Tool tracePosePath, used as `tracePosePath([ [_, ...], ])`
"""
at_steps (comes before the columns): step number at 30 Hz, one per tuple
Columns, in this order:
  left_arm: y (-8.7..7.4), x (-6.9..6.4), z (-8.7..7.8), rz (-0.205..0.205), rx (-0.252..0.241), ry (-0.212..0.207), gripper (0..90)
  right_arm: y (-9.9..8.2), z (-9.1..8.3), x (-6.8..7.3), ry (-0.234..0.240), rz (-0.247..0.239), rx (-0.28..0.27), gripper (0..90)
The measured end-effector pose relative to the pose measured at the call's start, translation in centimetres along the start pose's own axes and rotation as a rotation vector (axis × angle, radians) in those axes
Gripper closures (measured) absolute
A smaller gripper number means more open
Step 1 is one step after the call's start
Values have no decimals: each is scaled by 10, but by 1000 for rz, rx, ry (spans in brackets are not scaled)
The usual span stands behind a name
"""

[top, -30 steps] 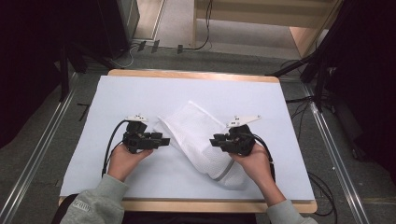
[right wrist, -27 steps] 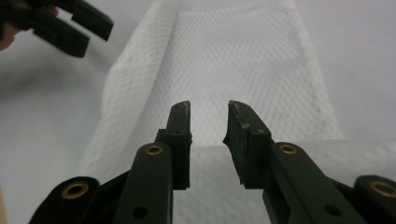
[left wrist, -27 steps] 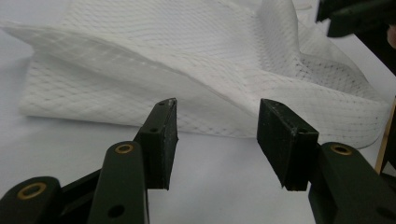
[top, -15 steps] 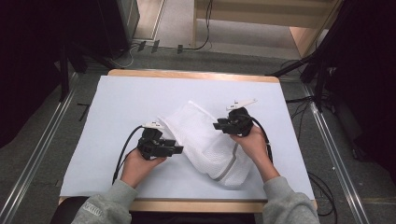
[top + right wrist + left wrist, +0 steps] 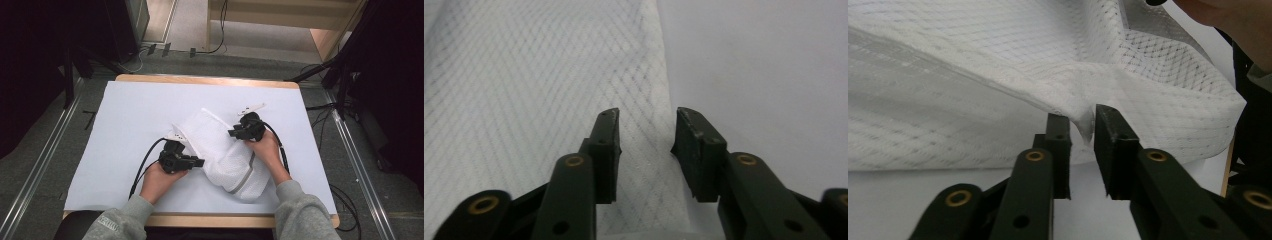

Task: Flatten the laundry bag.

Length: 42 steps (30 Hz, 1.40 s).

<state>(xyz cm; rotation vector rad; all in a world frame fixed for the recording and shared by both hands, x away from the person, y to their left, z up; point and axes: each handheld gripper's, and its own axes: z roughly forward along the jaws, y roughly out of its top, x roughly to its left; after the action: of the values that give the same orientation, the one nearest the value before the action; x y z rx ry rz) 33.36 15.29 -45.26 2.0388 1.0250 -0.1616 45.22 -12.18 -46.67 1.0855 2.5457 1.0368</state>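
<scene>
A white mesh laundry bag (image 5: 222, 152) is lying crumpled near the middle of the table (image 5: 130, 110), running from the far centre down toward the person's right forearm, with a grey zip band showing near its near end. Both hands are working at it from opposite sides.

The left gripper (image 5: 196, 162) is sitting at the bag's near-left edge, and its jaws have just been closing; in the left gripper view they are pinching a small raised fold of the netting (image 5: 1087, 122), with only a sliver of cloth between the pads. The right gripper (image 5: 233, 133) is resting over the bag's far-right edge with its jaws spread, having just been opening; in the right gripper view the hem (image 5: 651, 90) is passing beneath the gap and the pads are not pressing on anything.

The bag is looking light, limp and thin. It is sagging and creasing wherever it is lifted, so it will probably drape rather than hold a shape, and a single layer may be slipping out of a shallow pinch. The seamed hem and the zip band are likely the firmest places to take hold. Whether the left pinch is catching one layer or both is hard to tell here.
</scene>
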Motion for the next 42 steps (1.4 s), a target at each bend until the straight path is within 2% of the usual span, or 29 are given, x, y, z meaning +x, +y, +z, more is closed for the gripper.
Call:
tracePosePath([
  [2, 0, 0, 2, 3, 3, -2, 890, -1, 1, -1, -31, -9, 8, 602],
  [3, 0, 0, 2, 1, 8, -4, 895, -2, 0, -1, -24, 4, 3, 627],
  [5, 0, 1, 2, 3, 8, -9, 900, -2, 0, -1, -6, 12, 1, 694],
  [8, 0, 2, 1, -2, 8, -19, 900, -3, 0, 1, -25, -4, 5, 831],
  [10, 0, 3, 0, -4, 17, -24, 900, -3, -1, 1, -8, 10, 10, 898],
  [14, 1, 4, -8, -7, 7, -19, 900, -2, -5, -2, 0, 45, 14, 900],
  [20, 5, 16, -32, -27, -30, 20, 900, -2, -25, -17, -21, 111, -40, 900],
  [26, 10, 36, -53, -51, -41, 69, 900, -7, -38, -28, -15, 156, -69, 900],
  [32, 19, 60, -70, -64, -36, 118, 900, -9, -44, -27, 2, 171, -84, 900],
  [38, 27, 85, -72, -94, -11, 131, 900, -13, -43, -24, 2, 170, -78, 900],
  [42, 35, 98, -65, -95, 3, 134, 900, -15, -43, -24, -32, 171, -85, 900],
])
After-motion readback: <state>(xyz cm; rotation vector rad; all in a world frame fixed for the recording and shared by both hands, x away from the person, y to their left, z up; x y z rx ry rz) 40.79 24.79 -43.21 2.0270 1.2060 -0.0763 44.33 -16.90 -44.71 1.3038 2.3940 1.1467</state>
